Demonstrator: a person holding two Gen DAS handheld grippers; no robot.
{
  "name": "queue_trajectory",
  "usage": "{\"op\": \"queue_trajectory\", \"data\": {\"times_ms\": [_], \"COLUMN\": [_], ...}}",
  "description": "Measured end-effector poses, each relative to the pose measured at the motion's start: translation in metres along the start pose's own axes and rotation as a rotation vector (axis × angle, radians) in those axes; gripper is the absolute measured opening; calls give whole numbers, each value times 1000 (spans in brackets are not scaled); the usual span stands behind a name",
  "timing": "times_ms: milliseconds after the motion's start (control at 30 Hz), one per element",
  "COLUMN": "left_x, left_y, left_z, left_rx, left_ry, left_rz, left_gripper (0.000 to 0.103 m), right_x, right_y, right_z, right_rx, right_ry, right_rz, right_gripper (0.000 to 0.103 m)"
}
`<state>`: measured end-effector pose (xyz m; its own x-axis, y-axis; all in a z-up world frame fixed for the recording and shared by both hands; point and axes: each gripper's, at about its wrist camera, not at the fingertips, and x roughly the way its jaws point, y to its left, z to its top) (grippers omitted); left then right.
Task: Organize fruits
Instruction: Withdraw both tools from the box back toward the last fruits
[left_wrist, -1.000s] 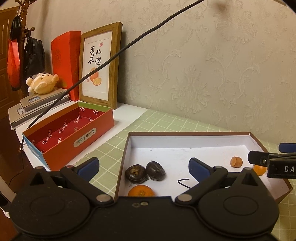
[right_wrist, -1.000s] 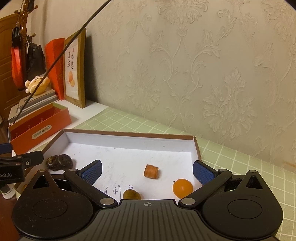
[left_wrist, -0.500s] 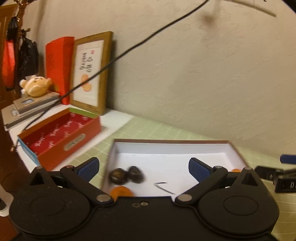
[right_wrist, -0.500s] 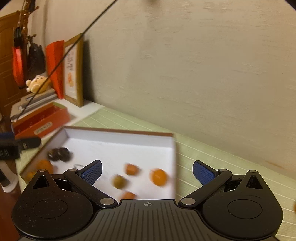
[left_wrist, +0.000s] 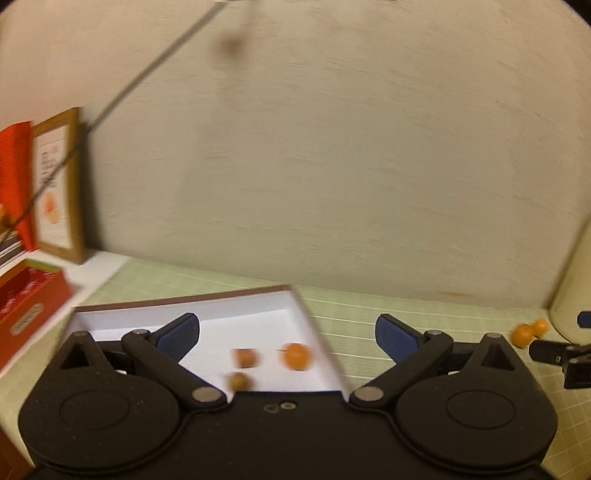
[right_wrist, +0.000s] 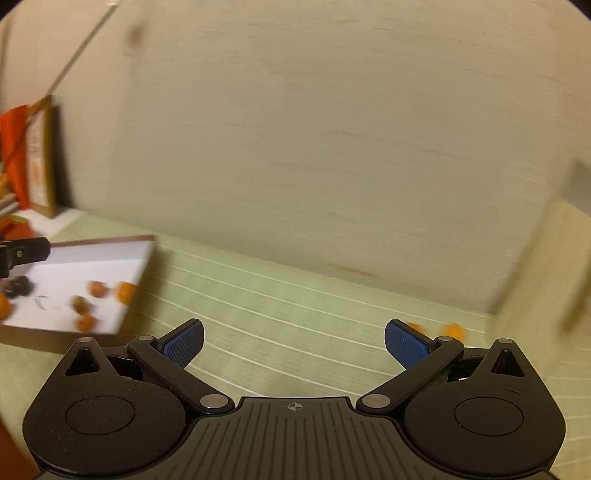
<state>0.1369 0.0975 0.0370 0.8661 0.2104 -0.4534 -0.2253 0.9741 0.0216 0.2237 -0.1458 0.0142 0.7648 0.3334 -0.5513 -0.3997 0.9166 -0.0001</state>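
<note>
Both views are motion-blurred. A white box with a brown rim lies on the green checked cloth and holds small fruits: an orange one, a reddish piece and an olive one. My left gripper is open and empty above the box's right end. My right gripper is open and empty over bare cloth, right of the box. Two orange fruits lie on the cloth at the far right, also in the left wrist view.
A framed picture and a red box stand at the left. A pale rounded object stands at the right by the loose fruits. A black cable crosses the wall. The wall is close behind.
Both grippers have swung to the right, so the box has shifted left in both views. The loose orange fruits at the far right have come into view. Both grippers remain open.
</note>
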Motion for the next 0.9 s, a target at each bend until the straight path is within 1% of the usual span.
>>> {"op": "queue_trajectory", "data": {"times_ms": [67,200,333,433,533,633,733,833,900], "left_x": [4,12,23,35,49,65,75,86,96], "left_y": [-19,-57,-92,-119,-148,-175,-208,-239,-254], "left_z": [-2,-5,-10,-14,-19,-23,-30,-40,-45], "left_rx": [14,43,86,117,150,161,182,238,235], "left_ry": [-3,3,8,21,40,52,64,70,86], "left_rz": [-21,-65,-102,-151,-190,-223,-272,-299,-323], "left_gripper": [96,96,96,96,95,92,88,82,80], "right_x": [-5,-14,-22,-28,-34,-36,-36,-32,-27], "right_y": [-17,-51,-85,-113,-146,-174,-195,-210,-219], "right_z": [-6,-19,-31,-39,-47,-53,-58,-64,-70], "right_rx": [7,30,55,100,171,258,322,342,358], "right_ry": [-1,1,8,2,-13,-25,-22,-11,8], "right_rz": [-42,-95,-166,-223,-289,-331,-351,-373,-379], "right_gripper": [103,103,103,103,103,103,103,103,103]}}
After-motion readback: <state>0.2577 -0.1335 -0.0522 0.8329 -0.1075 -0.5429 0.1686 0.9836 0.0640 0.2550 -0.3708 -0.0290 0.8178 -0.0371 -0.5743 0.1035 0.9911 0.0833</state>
